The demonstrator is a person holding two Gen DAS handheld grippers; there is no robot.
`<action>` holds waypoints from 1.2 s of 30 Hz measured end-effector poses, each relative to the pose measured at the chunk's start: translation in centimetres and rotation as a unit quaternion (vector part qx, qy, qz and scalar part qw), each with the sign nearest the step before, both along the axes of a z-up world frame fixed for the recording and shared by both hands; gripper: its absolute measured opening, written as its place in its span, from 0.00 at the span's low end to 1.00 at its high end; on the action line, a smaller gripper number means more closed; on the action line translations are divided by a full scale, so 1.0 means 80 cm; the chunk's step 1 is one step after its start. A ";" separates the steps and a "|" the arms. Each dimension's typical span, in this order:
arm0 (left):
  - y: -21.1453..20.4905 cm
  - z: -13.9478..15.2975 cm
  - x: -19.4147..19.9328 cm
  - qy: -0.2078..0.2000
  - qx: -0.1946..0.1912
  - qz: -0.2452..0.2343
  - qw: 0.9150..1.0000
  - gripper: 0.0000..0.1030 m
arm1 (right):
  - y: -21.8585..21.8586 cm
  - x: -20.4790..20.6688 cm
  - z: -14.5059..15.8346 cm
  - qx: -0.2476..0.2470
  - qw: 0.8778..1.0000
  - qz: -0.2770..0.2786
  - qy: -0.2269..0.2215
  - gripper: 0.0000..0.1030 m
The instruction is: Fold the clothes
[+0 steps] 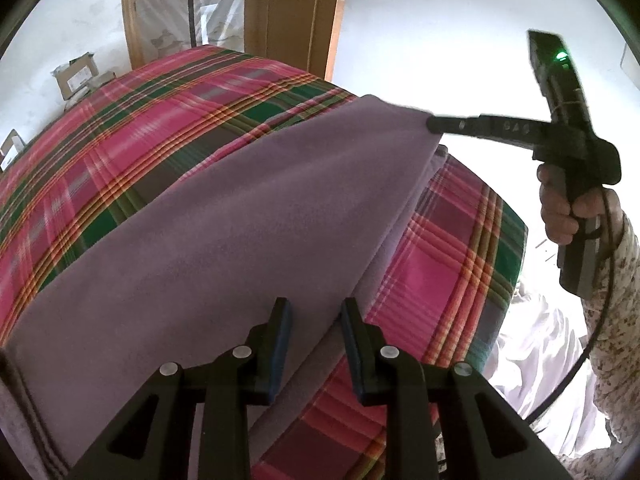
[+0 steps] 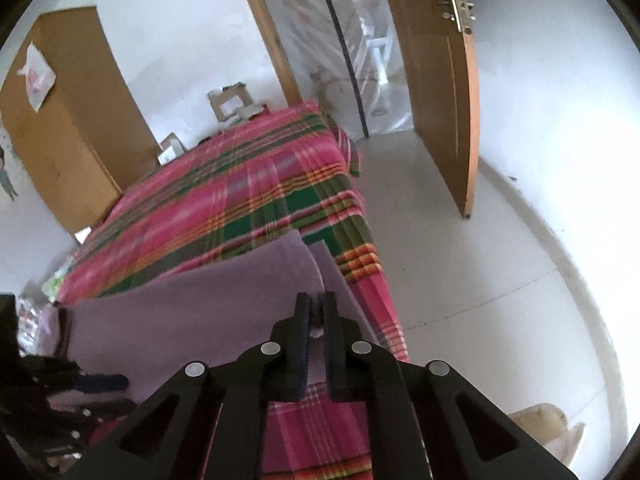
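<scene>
A mauve cloth (image 1: 224,216) lies across a plaid bed (image 1: 132,120), filling the centre and lower left of the left wrist view. The right gripper (image 1: 434,125), at upper right there, is clamped on the cloth's far corner, a hand (image 1: 560,204) squeezing its grip; faint embossed marks on its black arm are too blurred to read. In the right wrist view its jaws stand nearly together with fabric pinched between them. The left gripper (image 1: 316,320), bottom centre, has its jaws parted astride the cloth's near edge. A door (image 2: 440,80) stands open at upper right.
</scene>
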State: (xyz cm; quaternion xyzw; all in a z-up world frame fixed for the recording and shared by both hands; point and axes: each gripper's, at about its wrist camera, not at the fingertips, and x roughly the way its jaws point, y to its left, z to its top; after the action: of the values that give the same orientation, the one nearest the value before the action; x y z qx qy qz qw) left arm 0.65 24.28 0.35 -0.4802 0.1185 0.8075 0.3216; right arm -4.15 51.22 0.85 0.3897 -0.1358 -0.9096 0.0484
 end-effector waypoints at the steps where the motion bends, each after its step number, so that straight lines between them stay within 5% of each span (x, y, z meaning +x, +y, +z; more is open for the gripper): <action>1: 0.001 0.000 0.000 0.000 0.000 -0.001 1.000 0.25 | 0.001 -0.001 -0.006 0.004 1.000 -0.002 -0.013 0.06; 5: 0.001 0.001 0.001 0.000 0.001 -0.003 1.000 0.25 | -0.004 -0.001 -0.024 0.036 0.999 -0.009 -0.033 0.07; 12: -0.003 0.001 -0.002 -0.013 0.014 -0.001 1.000 0.26 | -0.004 0.000 -0.006 0.043 0.998 -0.041 0.000 0.19; 21: -0.002 0.003 -0.007 -0.024 0.026 -0.002 0.999 0.27 | -0.011 -0.069 -0.002 -0.039 0.999 0.012 -0.007 0.25; 25: -0.002 0.005 -0.009 -0.030 0.034 -0.003 0.999 0.27 | -0.027 -0.089 -0.005 -0.020 0.999 0.031 -0.021 0.26; 28: -0.002 0.006 -0.011 -0.033 0.039 -0.006 0.999 0.27 | -0.037 -0.095 -0.008 0.025 0.999 0.031 -0.032 0.06; 36: -0.002 0.006 -0.013 -0.038 0.044 -0.005 0.998 0.28 | -0.018 -0.105 -0.014 0.058 0.998 -0.026 -0.030 0.00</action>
State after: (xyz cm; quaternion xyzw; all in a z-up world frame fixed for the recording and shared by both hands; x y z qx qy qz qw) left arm -0.39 24.14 0.85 -0.4951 0.0730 0.7913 0.3512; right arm -12.57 49.76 -0.29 0.4150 -0.0941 -0.9049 -0.0017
